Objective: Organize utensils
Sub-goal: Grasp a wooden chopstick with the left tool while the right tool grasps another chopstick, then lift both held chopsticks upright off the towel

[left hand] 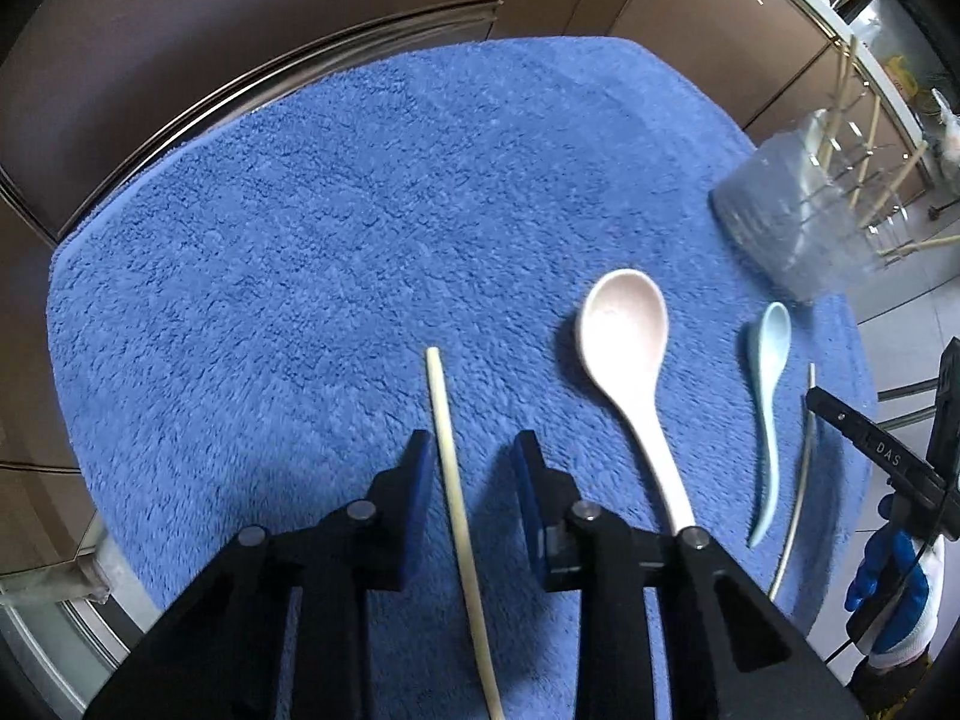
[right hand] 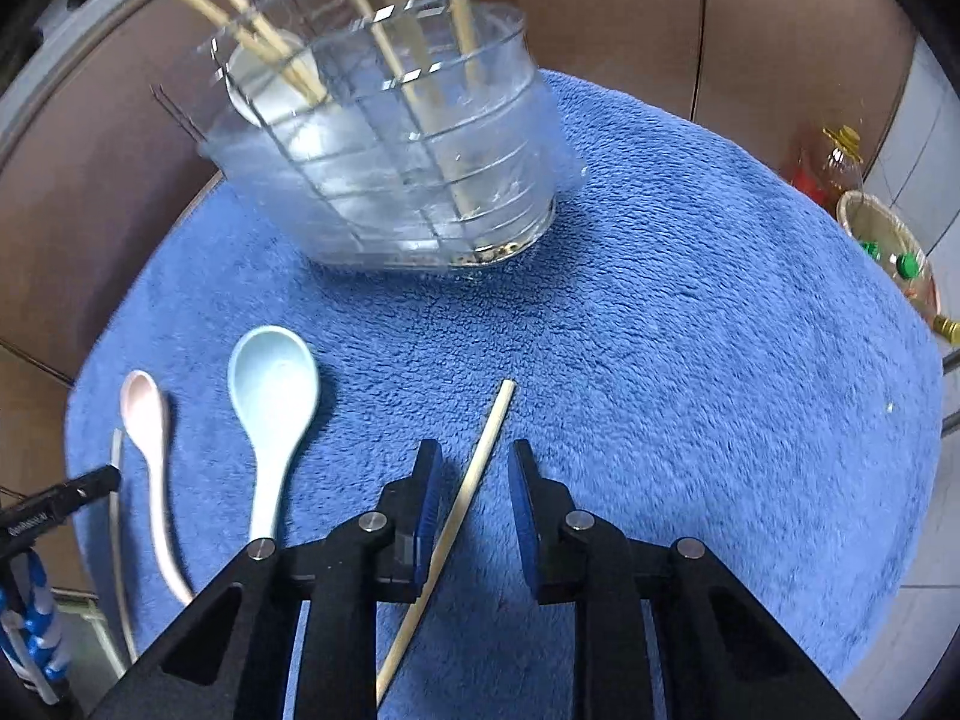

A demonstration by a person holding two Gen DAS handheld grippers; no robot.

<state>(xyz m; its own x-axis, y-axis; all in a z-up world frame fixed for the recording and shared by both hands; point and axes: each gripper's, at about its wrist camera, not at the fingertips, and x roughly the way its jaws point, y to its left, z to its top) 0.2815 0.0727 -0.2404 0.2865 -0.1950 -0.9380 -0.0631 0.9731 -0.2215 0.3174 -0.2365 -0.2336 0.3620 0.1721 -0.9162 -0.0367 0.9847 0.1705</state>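
Chopstick [left hand: 447,456] between left tongs [left hand: 471,450], pads apart

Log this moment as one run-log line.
left gripper: jaws open astride pale chopstick | right gripper: jaws open astride wooden chopstick | both spoons on blue towel | holder upright

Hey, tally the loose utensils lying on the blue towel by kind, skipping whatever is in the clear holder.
Spoons: 2 (pale pink plastic spoon, light blue plastic spoon)
Chopsticks: 2 (cream chopstick, light wooden chopstick)
Total: 4
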